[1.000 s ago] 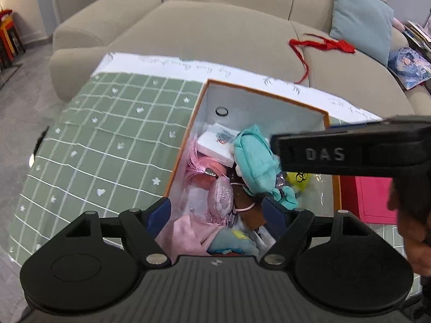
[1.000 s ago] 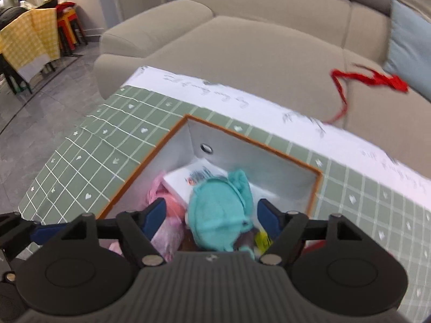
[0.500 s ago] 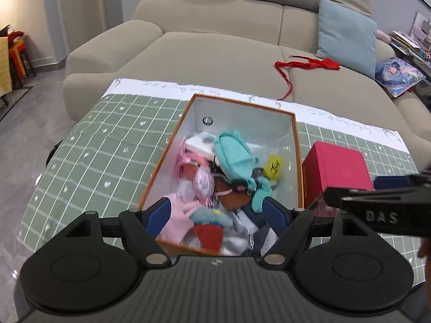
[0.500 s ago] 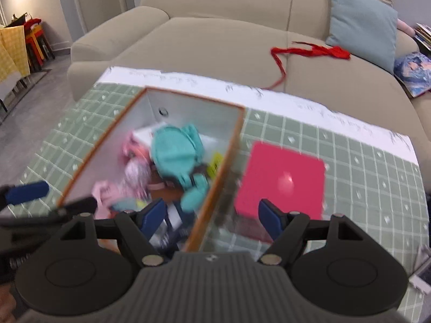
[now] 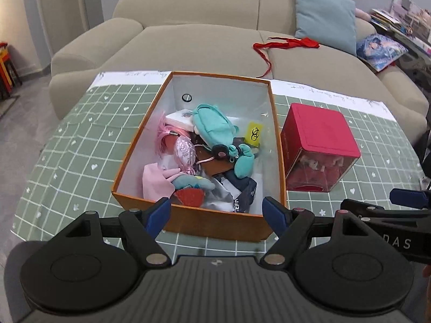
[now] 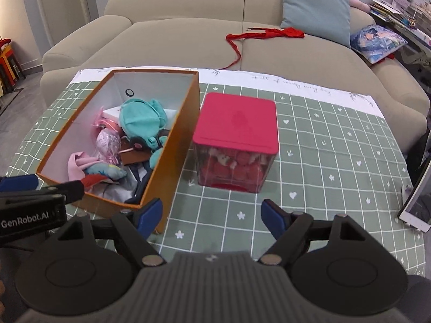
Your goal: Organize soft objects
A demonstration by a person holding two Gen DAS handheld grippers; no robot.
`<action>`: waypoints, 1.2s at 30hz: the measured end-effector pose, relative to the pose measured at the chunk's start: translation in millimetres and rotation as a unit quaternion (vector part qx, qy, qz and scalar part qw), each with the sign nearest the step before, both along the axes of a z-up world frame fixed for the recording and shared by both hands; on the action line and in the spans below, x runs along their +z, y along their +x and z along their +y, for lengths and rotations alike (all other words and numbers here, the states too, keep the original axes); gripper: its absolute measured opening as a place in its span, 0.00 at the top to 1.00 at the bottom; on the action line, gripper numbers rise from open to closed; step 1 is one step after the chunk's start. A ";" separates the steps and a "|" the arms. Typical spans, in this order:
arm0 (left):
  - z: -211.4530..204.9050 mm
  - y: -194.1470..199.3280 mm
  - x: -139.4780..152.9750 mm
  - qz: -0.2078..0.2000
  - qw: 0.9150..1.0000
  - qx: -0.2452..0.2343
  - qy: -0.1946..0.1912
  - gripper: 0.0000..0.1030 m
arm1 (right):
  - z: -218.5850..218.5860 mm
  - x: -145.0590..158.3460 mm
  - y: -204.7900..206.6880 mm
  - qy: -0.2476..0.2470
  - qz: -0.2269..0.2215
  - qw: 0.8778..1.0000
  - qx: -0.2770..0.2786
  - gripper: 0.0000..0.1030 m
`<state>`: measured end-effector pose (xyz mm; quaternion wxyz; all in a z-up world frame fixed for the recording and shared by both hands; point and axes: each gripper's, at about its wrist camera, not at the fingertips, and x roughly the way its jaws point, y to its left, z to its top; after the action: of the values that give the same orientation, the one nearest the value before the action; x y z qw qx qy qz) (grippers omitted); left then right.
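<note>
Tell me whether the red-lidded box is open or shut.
Shut: the red lid sits flat on the clear box, with red and white things visible inside.

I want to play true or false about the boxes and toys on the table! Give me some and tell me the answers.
1. The teal plush toy lies inside the orange box. True.
2. The red-lidded box stands open. False: its lid is on.
3. The red ribbon lies on the sofa. True.
4. The right gripper holds a toy. False: it is open and empty.
5. The tablecloth is blue. False: it is green with white lines.
</note>
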<state>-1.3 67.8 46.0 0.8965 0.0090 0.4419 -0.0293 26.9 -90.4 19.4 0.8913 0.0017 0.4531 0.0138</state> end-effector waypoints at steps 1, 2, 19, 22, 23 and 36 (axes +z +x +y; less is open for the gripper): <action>-1.1 -1.0 0.1 -0.002 1.000 -0.001 -0.001 0.12 | -1.5 -0.3 -0.1 0.007 0.000 1.000 -0.002 0.23; -1.9 -1.4 0.3 -0.002 1.000 -0.004 -0.001 0.12 | -2.7 -0.1 -0.2 0.012 -0.001 1.000 -0.005 0.23; -2.7 -3.4 4.5 -0.011 1.000 0.000 0.014 0.12 | -3.7 -4.3 -1.1 0.002 -0.005 1.000 -0.004 0.23; -3.8 -4.0 4.1 -0.011 1.000 -0.003 0.016 0.12 | -4.5 -3.7 -1.2 0.002 -0.006 1.000 -0.005 0.23; -4.2 -4.0 3.9 -0.010 1.000 -0.004 0.016 0.12 | -4.8 -3.9 -1.3 0.003 -0.006 1.000 -0.005 0.23; -10.9 -6.1 2.4 -0.012 0.999 -0.018 0.024 0.12 | -5.0 -3.7 -2.7 0.001 -0.009 1.000 -0.002 0.23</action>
<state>-7.3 56.9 48.4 0.9004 0.0390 0.4319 -0.0344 24.2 -95.4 15.7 0.8955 0.0031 0.4448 0.0127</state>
